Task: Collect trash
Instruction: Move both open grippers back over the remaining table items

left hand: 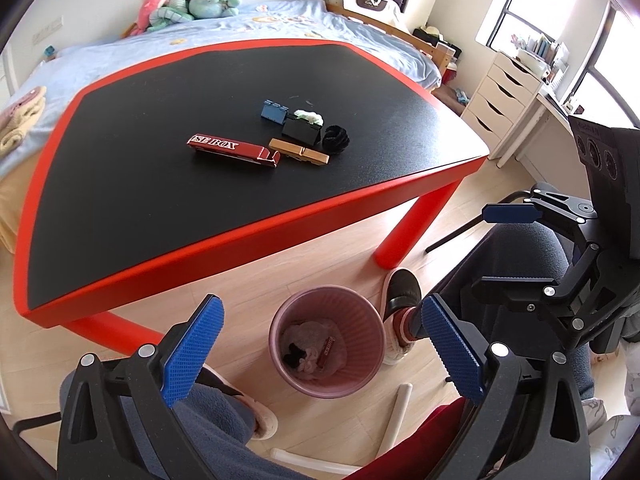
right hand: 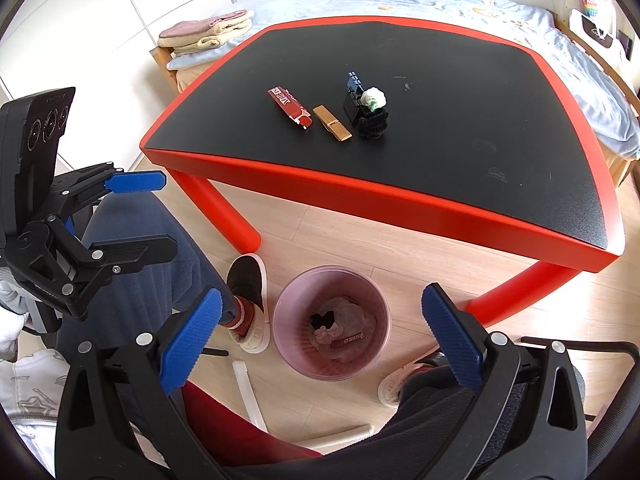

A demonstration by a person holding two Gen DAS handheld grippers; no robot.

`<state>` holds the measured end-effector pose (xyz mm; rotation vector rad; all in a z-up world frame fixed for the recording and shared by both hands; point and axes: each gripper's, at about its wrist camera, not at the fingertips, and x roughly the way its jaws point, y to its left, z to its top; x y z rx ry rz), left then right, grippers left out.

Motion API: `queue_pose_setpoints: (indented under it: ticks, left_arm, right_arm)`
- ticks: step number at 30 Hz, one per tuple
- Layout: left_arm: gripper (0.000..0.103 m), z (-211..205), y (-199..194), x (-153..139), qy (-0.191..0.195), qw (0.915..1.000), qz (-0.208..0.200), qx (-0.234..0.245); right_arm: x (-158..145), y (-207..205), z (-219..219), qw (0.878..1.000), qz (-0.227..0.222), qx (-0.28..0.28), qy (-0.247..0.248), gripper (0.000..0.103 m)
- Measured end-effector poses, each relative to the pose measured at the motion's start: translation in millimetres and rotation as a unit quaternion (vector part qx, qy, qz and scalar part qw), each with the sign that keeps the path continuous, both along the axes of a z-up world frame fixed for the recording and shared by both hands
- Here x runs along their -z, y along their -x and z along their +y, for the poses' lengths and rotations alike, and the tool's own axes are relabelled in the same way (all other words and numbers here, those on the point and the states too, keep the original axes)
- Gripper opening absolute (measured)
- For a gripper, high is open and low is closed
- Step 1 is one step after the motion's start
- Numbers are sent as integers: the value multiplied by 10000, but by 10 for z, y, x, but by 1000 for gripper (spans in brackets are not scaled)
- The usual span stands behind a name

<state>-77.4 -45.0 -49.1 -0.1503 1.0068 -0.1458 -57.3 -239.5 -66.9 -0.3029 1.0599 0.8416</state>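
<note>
A bedroom in a home.

Beyond the tools we saw a bed [left hand: 280, 24] with a pale blue cover, soft toys [left hand: 188, 0] heaped at its head and folded blankets [right hand: 208, 32] stacked at its edge. Off to the right of the left tool stood a white drawer unit [left hand: 500, 96] beside a bright window [left hand: 536, 12]. Just ahead of us was a low table [left hand: 224, 216] with red legs and a black top, and below the tools lay pale wooden flooring [right hand: 340, 232] with a small pink waste bin [right hand: 288, 344] on it.
</note>
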Motion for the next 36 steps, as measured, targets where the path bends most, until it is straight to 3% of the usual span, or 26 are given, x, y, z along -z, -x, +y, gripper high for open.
queue_pose_setpoints:
  ticks: [13,25,36]
  left_arm:
    - [95,163,-174,-124,92,9996,-3,-276]
    - [95,383,-700,-312,-98,9977,8,-675]
    - [95,701,-1214,-68,280,9847,620,-1604]
  right_arm:
    - [-96,-121,57,10000,-54,-31,-77,99]
    - [-397,-563,349,9986,-489,-178,-128,99]
    - [-242,-1025,607,9984,-536,-182,47,99]
